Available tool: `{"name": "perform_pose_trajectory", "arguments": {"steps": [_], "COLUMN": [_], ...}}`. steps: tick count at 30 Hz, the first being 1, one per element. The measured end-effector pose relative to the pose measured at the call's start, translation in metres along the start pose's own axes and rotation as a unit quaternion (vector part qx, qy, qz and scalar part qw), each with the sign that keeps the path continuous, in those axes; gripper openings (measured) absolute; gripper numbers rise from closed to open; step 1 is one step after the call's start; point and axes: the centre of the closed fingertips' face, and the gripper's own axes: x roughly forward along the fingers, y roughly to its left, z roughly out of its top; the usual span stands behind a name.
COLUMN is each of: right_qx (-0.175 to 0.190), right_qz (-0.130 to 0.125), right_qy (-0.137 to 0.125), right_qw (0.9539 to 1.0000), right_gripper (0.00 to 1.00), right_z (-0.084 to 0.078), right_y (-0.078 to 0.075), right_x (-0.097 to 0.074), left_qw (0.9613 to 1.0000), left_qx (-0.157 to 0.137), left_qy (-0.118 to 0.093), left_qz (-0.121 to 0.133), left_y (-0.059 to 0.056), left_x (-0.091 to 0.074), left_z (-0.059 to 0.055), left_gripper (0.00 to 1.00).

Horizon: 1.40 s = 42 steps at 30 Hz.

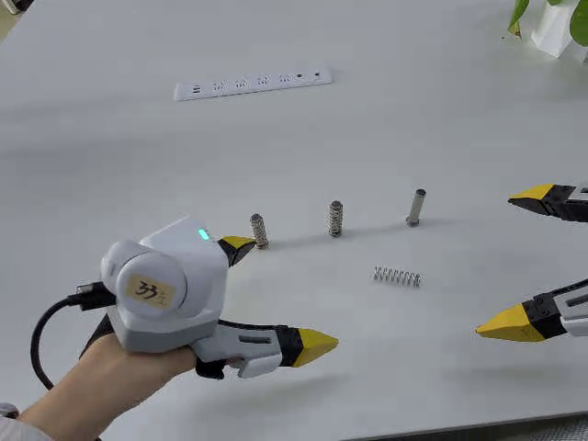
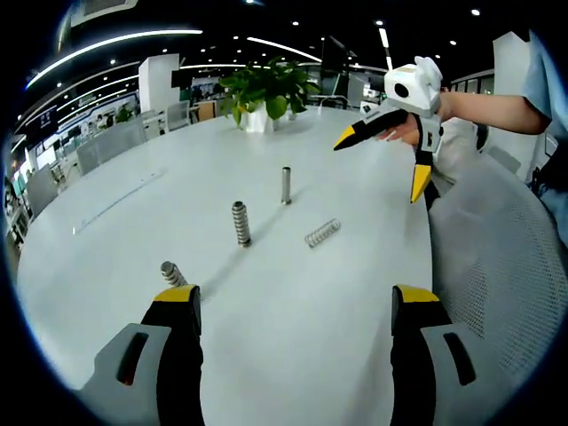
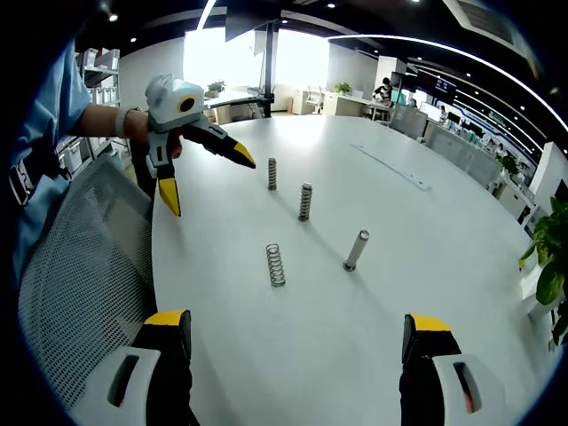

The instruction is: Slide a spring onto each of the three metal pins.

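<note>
This is an open-plan office. A big white table (image 1: 138,165) carries a power strip (image 1: 253,84) near its far edge and a potted plant (image 1: 551,23) at its far right corner. A mesh chair (image 3: 80,293) stands at the table's edge. Long ceiling lights (image 2: 115,40) run over what look like rows of desks (image 3: 453,142) behind.

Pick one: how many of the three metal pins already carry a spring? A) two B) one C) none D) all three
A: the end pin and the middle pin each wear a spring, the bare pin has none, and the loose spring lies flat on the table.
</note>
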Motion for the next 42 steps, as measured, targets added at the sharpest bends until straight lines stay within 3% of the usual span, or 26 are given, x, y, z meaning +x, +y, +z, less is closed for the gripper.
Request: {"name": "perform_pose_trajectory", "arguments": {"steps": [7,17,25,27,37,42], "right_qx": [0.017,0.042,0.050,0.051,0.064,0.072], "right_qz": [-0.008,-0.012,-0.014,-0.017,-0.020,-0.021], "right_qy": [-0.001,0.001,-0.002,-0.004,-0.008,-0.010], "right_qw": [0.9998,0.9991,0.9987,0.9986,0.9977,0.9972], "right_gripper": [0.99,0.97,0.95,0.95,0.94,0.93], "right_z": [-0.010,-0.025,-0.028,-0.028,-0.032,-0.034], "right_y": [0.001,0.007,0.008,0.007,0.009,0.010], "right_x": [-0.007,-0.010,-0.012,-0.014,-0.017,-0.017], "left_qw": [0.9982,0.9915,0.9865,0.9859,0.9835,0.9801], "left_qx": [0.043,0.089,0.114,0.124,0.131,0.148], "left_qy": [0.012,0.027,0.035,0.039,0.054,0.066], "left_qz": [-0.040,-0.092,-0.112,-0.106,-0.113,-0.116], "left_y": [-0.010,-0.023,-0.027,-0.025,-0.021,-0.018], "left_x": [0.021,0.049,0.064,0.068,0.084,0.088], "left_z": [0.007,0.016,0.019,0.018,0.021,0.021], "left_gripper": [0.84,0.78,0.66,0.59,0.42,0.36]}}
